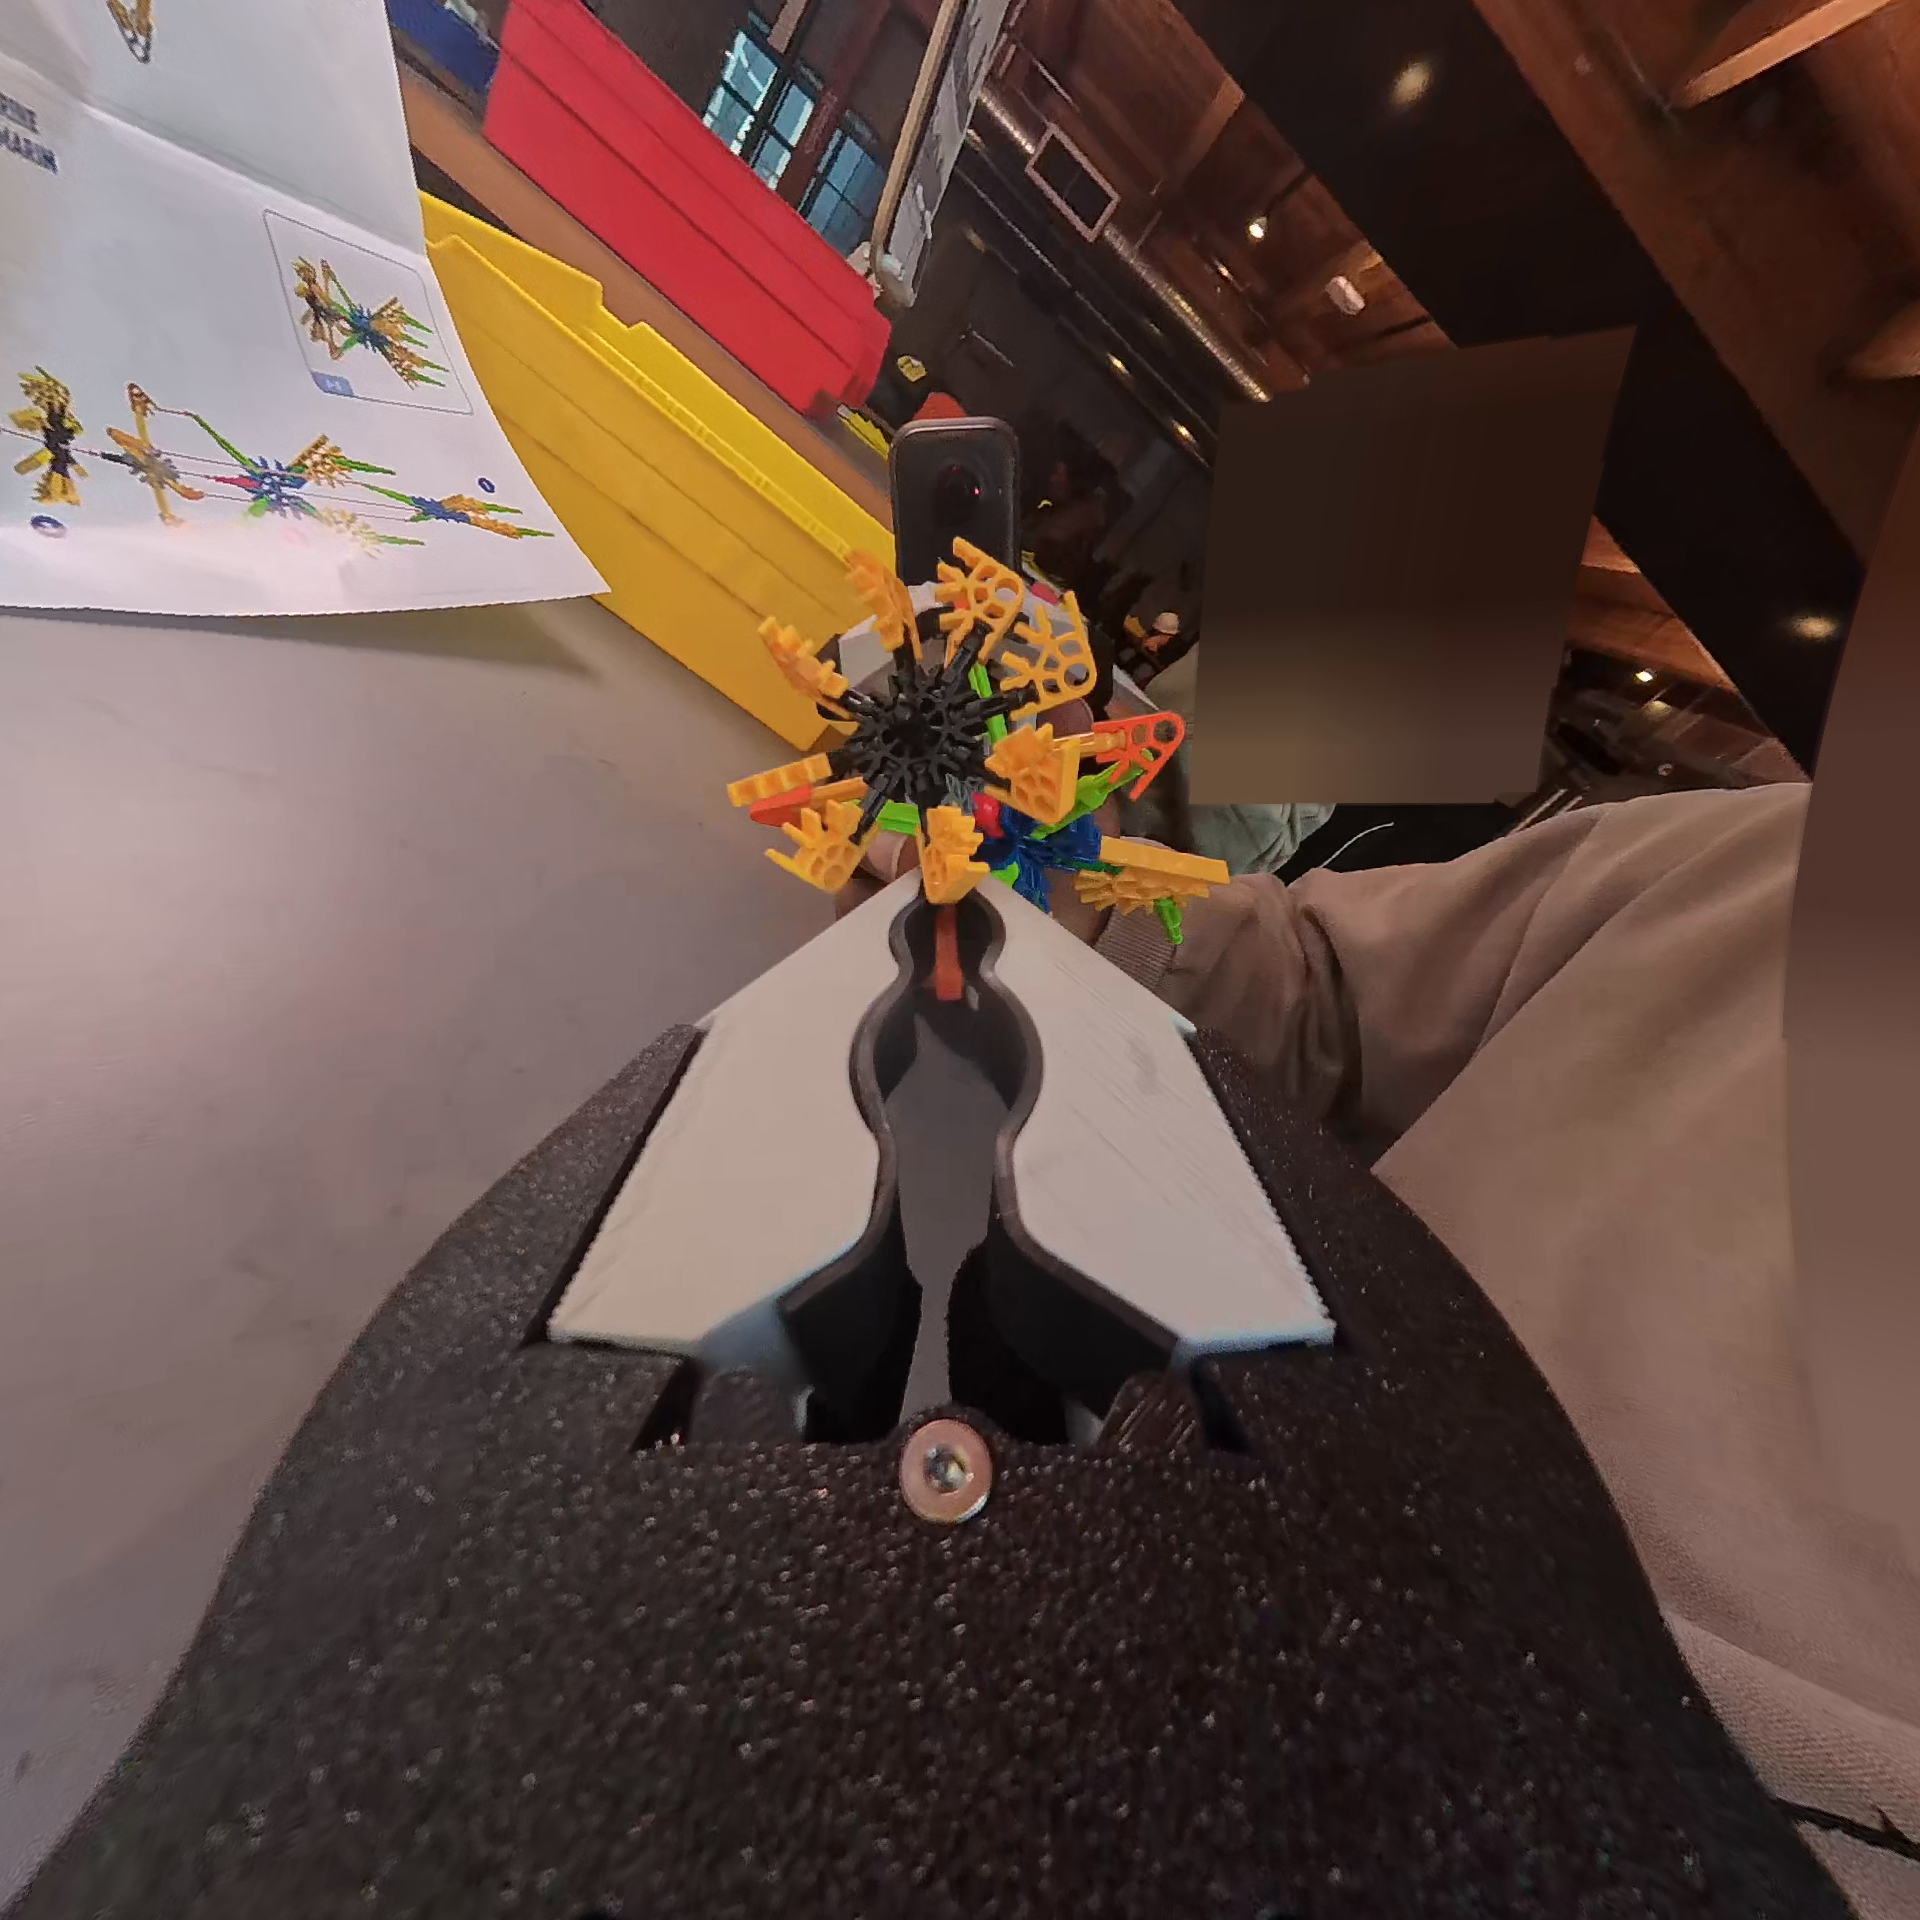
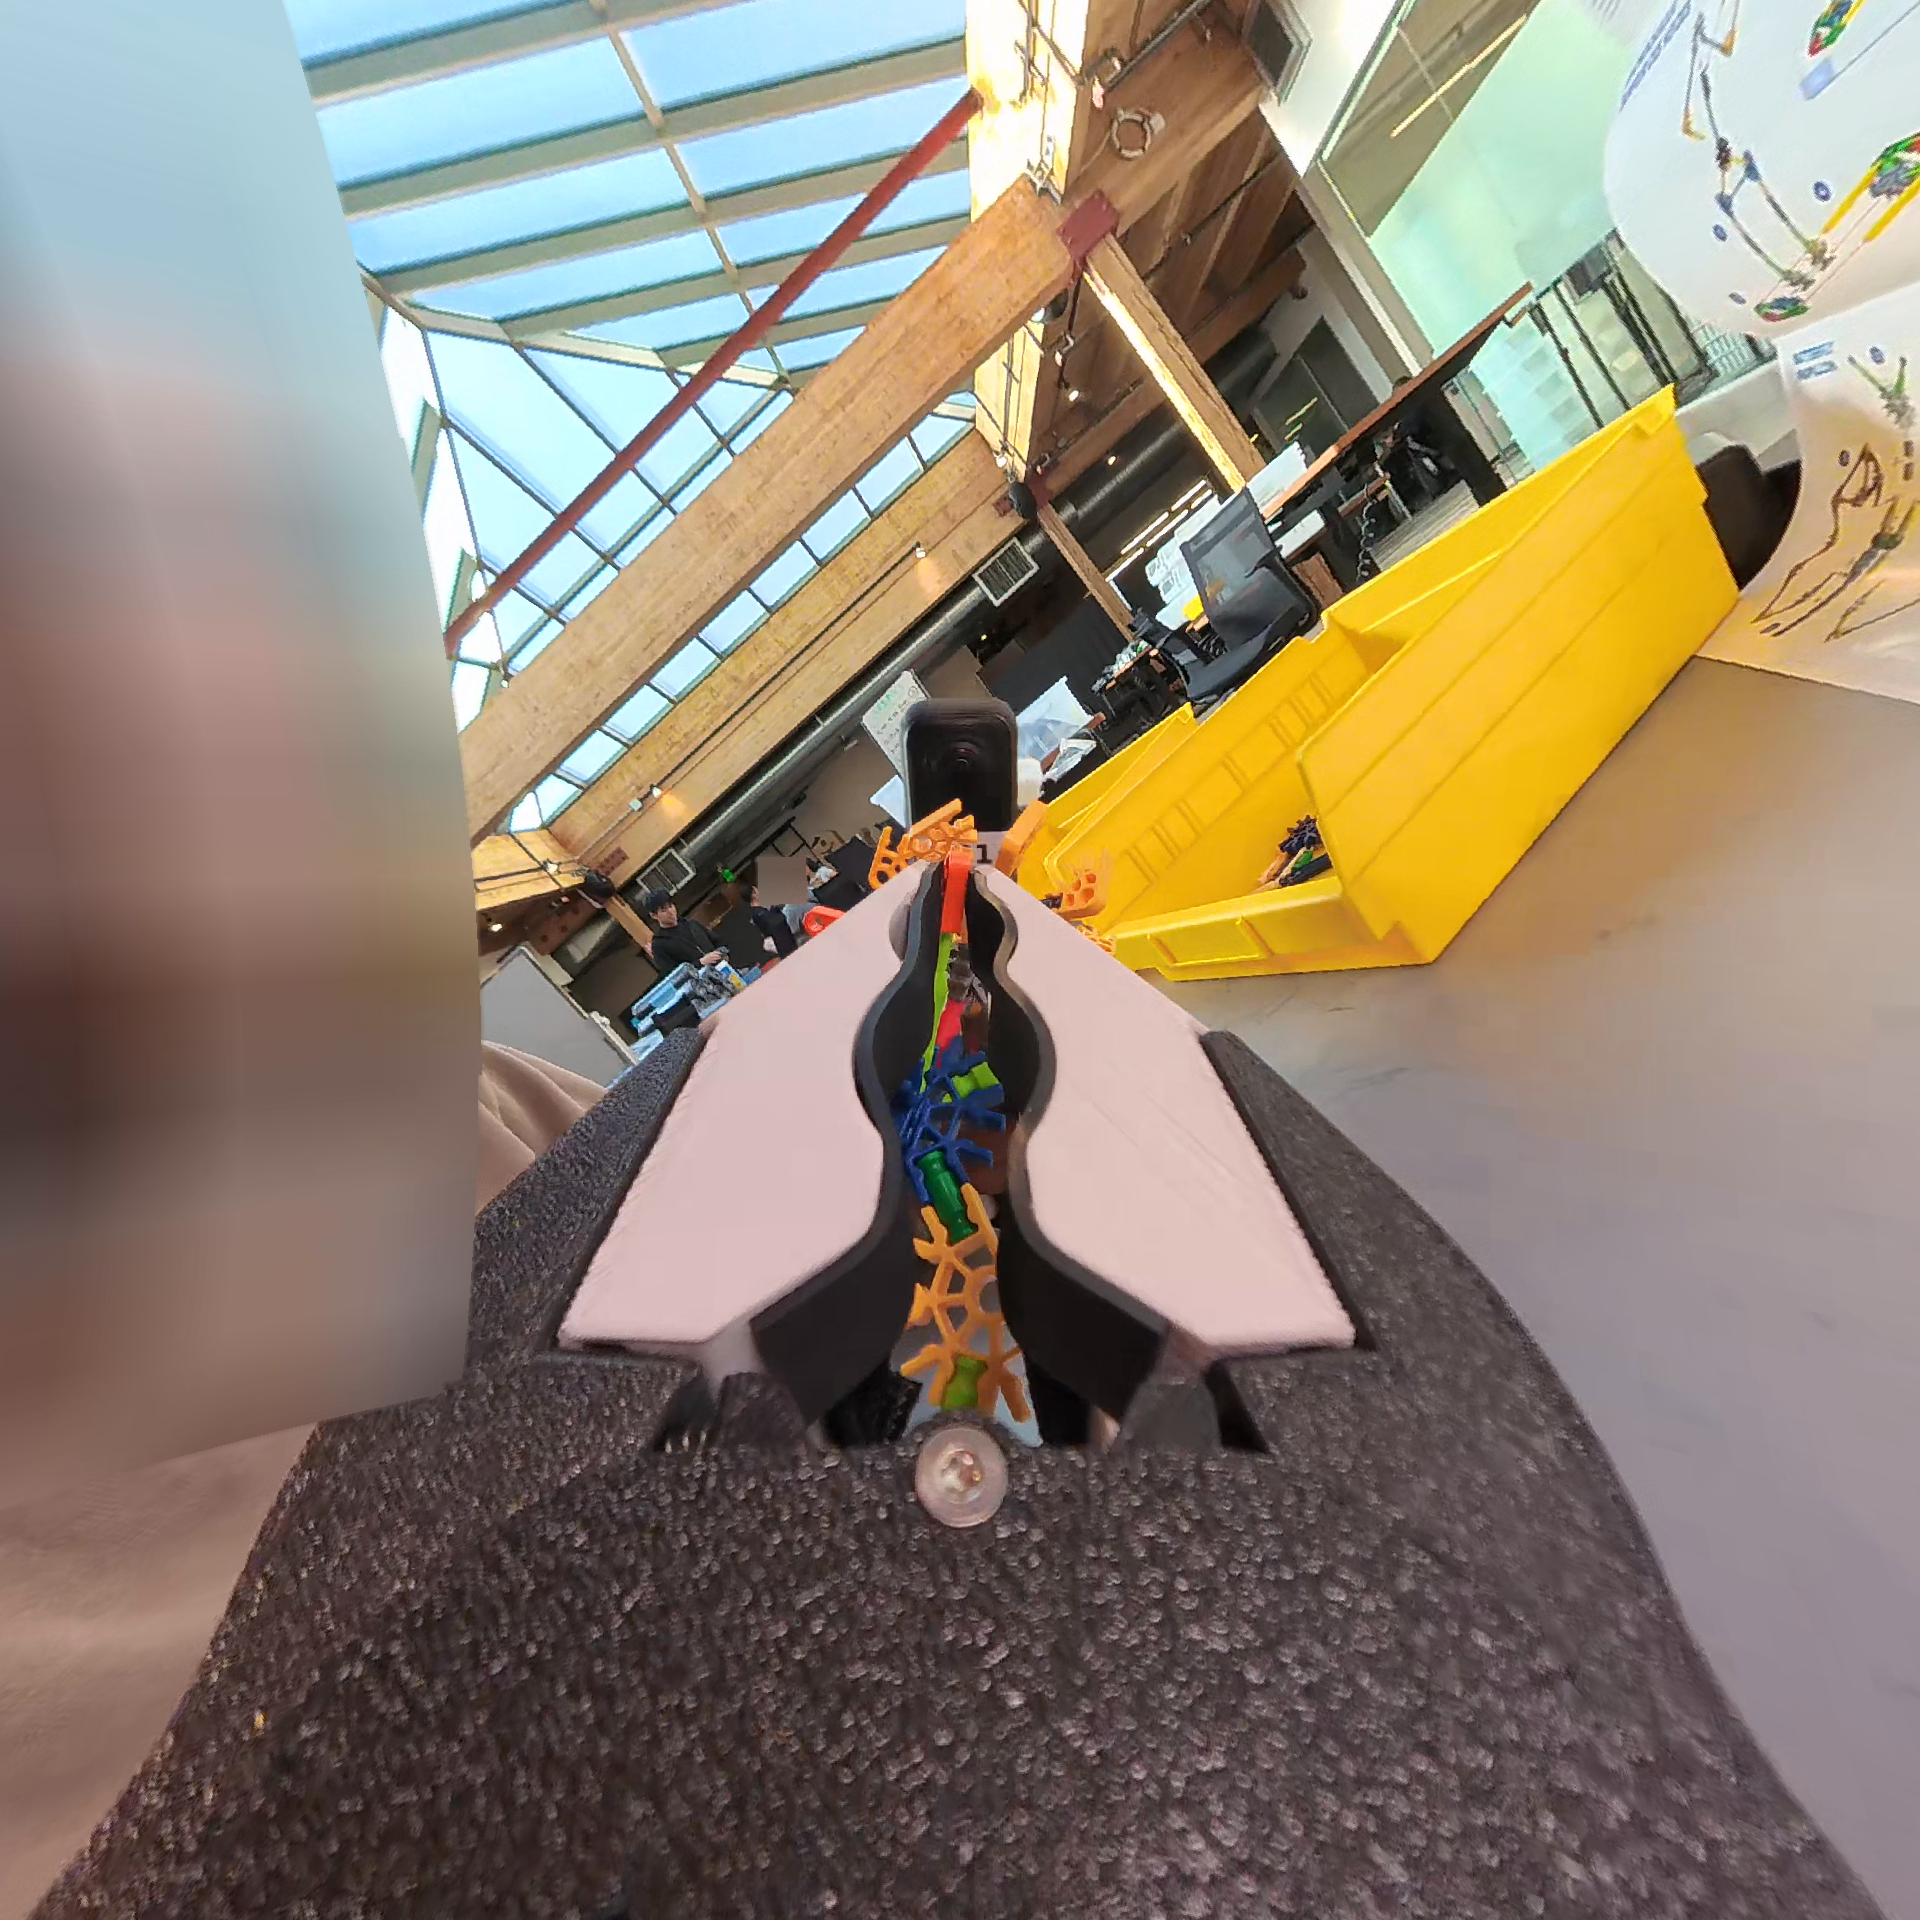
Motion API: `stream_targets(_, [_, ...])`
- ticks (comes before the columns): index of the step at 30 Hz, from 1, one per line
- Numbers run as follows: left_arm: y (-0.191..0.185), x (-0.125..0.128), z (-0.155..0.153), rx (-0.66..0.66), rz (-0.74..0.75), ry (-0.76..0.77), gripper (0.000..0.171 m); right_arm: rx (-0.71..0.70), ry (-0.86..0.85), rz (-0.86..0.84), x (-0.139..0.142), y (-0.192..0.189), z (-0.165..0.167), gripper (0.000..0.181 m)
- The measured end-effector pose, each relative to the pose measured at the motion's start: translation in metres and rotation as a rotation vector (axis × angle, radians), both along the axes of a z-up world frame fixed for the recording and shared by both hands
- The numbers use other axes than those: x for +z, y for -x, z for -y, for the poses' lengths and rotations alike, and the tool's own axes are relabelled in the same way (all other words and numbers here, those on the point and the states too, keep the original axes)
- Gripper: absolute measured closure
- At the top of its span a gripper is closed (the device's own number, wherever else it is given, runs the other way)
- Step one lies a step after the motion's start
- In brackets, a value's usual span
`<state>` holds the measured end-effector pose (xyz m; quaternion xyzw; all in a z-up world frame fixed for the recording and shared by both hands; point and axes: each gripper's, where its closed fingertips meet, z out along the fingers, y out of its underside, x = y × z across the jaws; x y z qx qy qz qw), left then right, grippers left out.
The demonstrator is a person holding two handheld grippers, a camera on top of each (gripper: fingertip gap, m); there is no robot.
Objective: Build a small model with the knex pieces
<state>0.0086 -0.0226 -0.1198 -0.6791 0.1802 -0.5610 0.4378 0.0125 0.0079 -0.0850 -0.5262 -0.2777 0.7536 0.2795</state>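
The toy model [image 1: 940,748] of yellow, black, blue, green and orange plastic pieces is held in the air between both tools, its long axis running from one tool to the other. The left tool [image 1: 943,914] pinches an orange rod at its black-hubbed end. The right tool [image 2: 958,883] is pressed together along the model's [image 2: 951,1164] other end. Yellow bins [image 2: 1455,769] and an instruction sheet [image 1: 208,343] stand on the grey surface [image 1: 312,935].

wrist views facing, toy model [image 1: 940,748] shared
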Motion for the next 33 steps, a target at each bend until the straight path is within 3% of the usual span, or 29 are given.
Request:
stream_targets(9, [0.001,-0.014,-0.005,0.096,-0.249,-0.132,0.169,-0.014,0.175,0.050,-0.010,0.003,-0.005,0.177])
stream_targets(21, [0.004,-0.016,-0.004,0.074,-0.278,-0.150,0.168,-0.021,0.165,0.042,-0.015,0.003,-0.005,0.180])
stream_targets(24, [0.007,-0.016,-0.001,0.019,-0.251,-0.099,0.166,-0.033,0.111,0.045,-0.017,0.003,-0.005,0.180])
stream_targets(26, [0.018,-0.020,0.003,-0.043,-0.253,-0.035,0.142,-0.058,0.027,0.068,-0.019,0.002,-0.007,0.181])
stream_targets(30, [0.044,0.007,-0.003,-0.001,-0.144,-0.052,0.142,-0.124,-0.244,0.177,-0.024,-0.003,-0.015,0.181])
stream_targets(33, [0.037,0.008,-0.002,0.028,-0.238,-0.149,0.142,-0.106,-0.445,0.278,-0.031,0.002,-0.006,0.181])
